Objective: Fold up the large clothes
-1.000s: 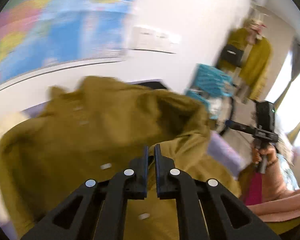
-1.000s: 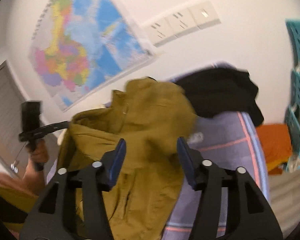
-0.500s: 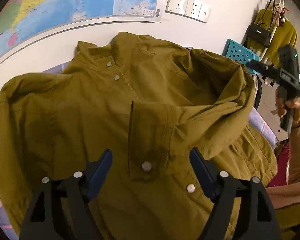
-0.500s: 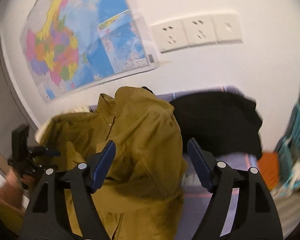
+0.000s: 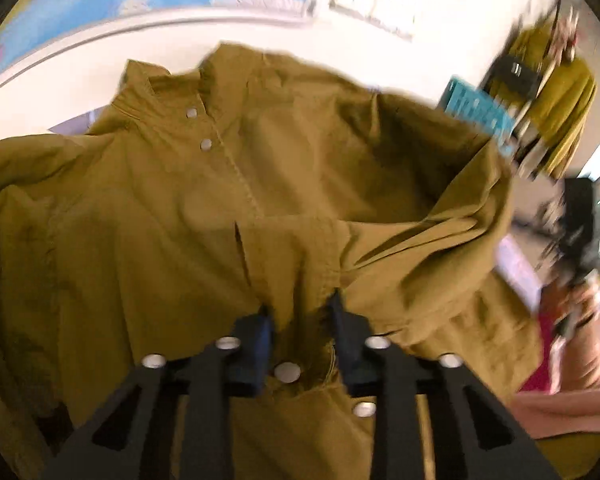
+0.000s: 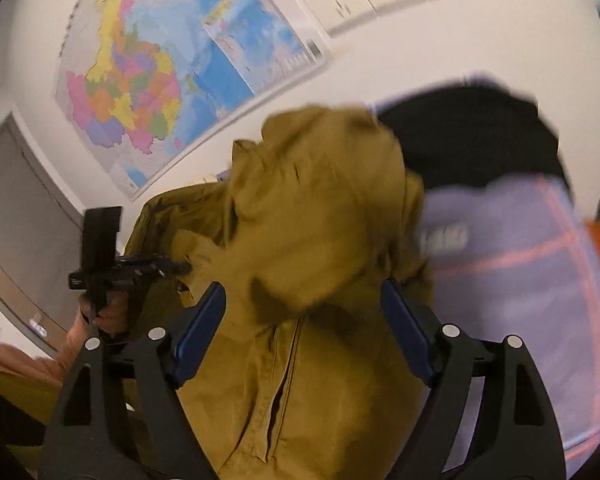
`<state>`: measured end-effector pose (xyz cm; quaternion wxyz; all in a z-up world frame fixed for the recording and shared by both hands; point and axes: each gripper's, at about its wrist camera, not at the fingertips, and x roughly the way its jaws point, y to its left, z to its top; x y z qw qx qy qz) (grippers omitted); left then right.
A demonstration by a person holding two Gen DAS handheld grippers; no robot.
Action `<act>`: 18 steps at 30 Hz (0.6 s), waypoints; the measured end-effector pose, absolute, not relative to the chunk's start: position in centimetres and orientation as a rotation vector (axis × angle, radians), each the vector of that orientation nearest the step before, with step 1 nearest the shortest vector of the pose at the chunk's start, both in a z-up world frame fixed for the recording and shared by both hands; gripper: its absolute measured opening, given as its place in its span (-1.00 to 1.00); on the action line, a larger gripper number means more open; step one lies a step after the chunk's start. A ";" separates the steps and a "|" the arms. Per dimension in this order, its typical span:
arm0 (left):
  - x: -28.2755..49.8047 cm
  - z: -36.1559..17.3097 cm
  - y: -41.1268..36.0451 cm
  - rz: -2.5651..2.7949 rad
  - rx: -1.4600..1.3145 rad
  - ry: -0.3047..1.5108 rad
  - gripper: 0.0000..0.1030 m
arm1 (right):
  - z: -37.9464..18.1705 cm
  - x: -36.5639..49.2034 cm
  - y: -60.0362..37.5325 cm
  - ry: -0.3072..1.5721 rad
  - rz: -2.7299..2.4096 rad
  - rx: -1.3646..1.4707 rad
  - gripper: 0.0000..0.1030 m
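Olive jacket (image 5: 188, 216) lies spread, collar toward the wall map (image 6: 148, 80), on a lavender bed cover (image 6: 520, 248). Left tool (image 5: 302, 322): jaws have just been closing, now pinching a bunched fold of the jacket's front flap. Right tool (image 6: 304, 312): jaws spread wide, pads either side of a raised hump of jacket, not pressing it. Black garment (image 6: 472, 136) lies behind the jacket.

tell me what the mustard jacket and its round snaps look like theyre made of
Mustard jacket: looks like matte woven cotton or canvas; it holds soft creases and shows stitched seams, no sheen. Round snaps: probably metal, small silvery discs that catch the light.
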<state>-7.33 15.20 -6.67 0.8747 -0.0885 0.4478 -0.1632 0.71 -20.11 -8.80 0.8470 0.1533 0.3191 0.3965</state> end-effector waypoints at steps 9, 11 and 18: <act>-15.9 3.2 21.7 -0.347 -0.422 0.625 -0.76 | -2.2 -0.1 -17.7 0.415 1.058 0.432 -0.73; -17.3 3.7 22.7 -0.293 -0.422 0.605 -0.69 | -0.1 -1.2 -17.0 0.347 1.115 0.415 -0.76; -15.1 -1.6 23.7 0.030 -0.300 0.820 -0.26 | -3.6 -0.1 -11.0 0.623 0.947 0.046 0.03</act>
